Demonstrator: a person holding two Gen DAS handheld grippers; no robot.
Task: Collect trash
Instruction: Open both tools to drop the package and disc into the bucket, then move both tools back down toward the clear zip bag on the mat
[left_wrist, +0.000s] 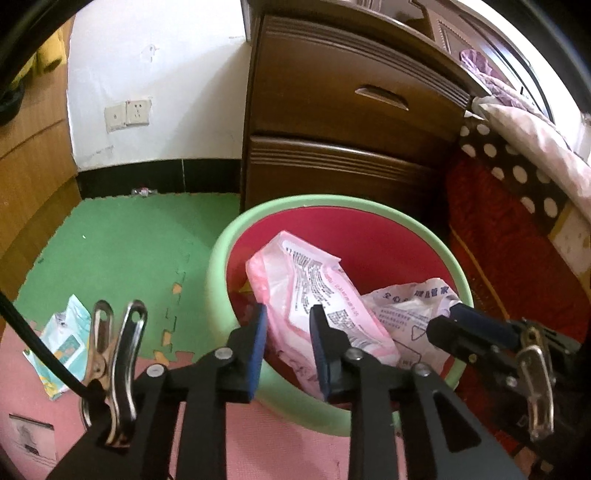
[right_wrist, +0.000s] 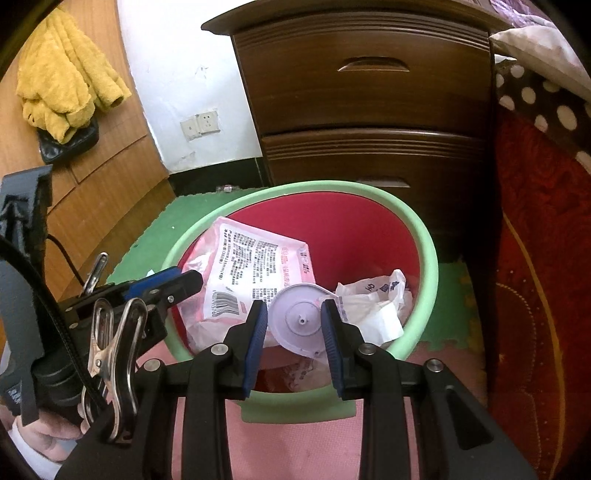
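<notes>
The round plastic bin with a pale green rim and red inside (right_wrist: 424, 236) stands on the foam floor just in front of the dark brown wooden drawer chest (right_wrist: 369, 92), and already holds a crumpled white printed plastic bag (right_wrist: 373, 299) against its right wall. The left gripper (left_wrist: 288, 343) hangs over the near rim, its jaws parted around the pink and white printed wrapper (left_wrist: 314, 288), which seems released and lies inside. The right gripper (right_wrist: 293, 325) clamps a flat round white plastic lid (right_wrist: 299, 321) above the bin, not yet dropped. Left of the bin, a crumpled pale green and white wrapper (left_wrist: 62, 339) waits on the green and pink interlocking foam mats (left_wrist: 122, 251); white wall behind
</notes>
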